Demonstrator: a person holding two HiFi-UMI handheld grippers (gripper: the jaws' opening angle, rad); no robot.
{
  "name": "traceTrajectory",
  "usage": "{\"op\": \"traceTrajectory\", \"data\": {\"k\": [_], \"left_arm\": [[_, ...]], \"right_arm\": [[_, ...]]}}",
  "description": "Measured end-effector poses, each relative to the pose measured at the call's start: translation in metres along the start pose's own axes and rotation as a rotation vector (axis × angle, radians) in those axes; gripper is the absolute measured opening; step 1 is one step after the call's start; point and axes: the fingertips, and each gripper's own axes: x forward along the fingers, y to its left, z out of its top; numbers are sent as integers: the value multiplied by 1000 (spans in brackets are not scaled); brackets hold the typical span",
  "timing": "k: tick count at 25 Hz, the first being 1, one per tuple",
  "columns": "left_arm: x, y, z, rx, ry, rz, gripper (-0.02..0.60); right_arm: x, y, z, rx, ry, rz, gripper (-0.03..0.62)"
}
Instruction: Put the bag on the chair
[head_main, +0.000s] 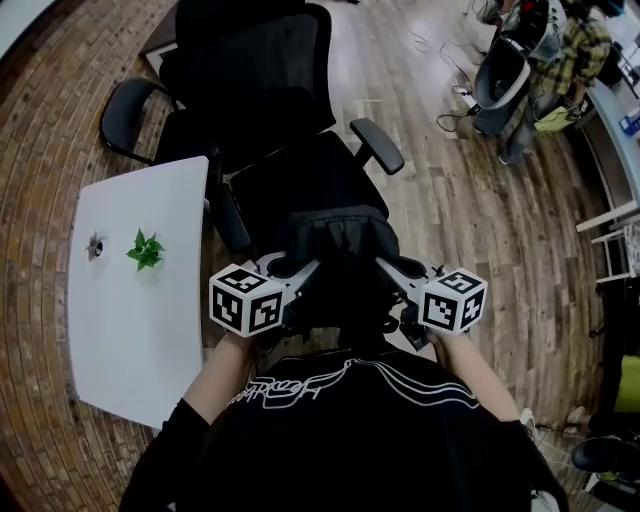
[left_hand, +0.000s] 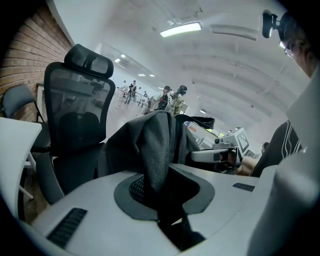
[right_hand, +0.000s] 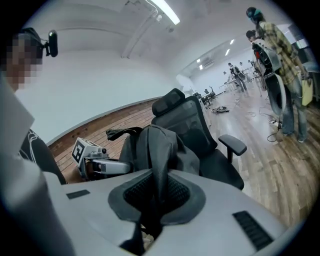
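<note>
Left gripper jaws pinch a fold of bag | right gripper jaws pinch it likewise | bag hangs at chair seat's front edge (not yet resting) | risk: thin fabric slips free; released short, bag likely tips off front edge

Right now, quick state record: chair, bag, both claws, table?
chair: black office chair, seat toward the person
bag: dark fabric, held up at the seat's front edge, not set down yet
left claw: shut on bag fabric
right claw: shut on bag fabric
table: white, at the person's left, small green plant on it
</note>
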Motion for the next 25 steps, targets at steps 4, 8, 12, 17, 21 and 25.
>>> {"op": "traceTrajectory", "data": {"k": [4,8,12,17,21,25], "left_arm": [[22,24,26,-47,-16,57,81],[38,47,53,-72,-46,115,81],[54,69,80,-79,-75,162,81],[67,103,104,-73,-115,222,81],[72,128,119,-71,-147,266,81],[74,149,133,-64,-175,326,81]], "right_arm": [[26,-29,32,-24,40,58,32],[50,-52,63,-51,68,118,33],[73,-73,93,-82,80,164,34],[108,-93,123,-137,114,216,32],[132,-102,142,-190,138,249,33],[157,-109,159,-230,151,263,33]]}}
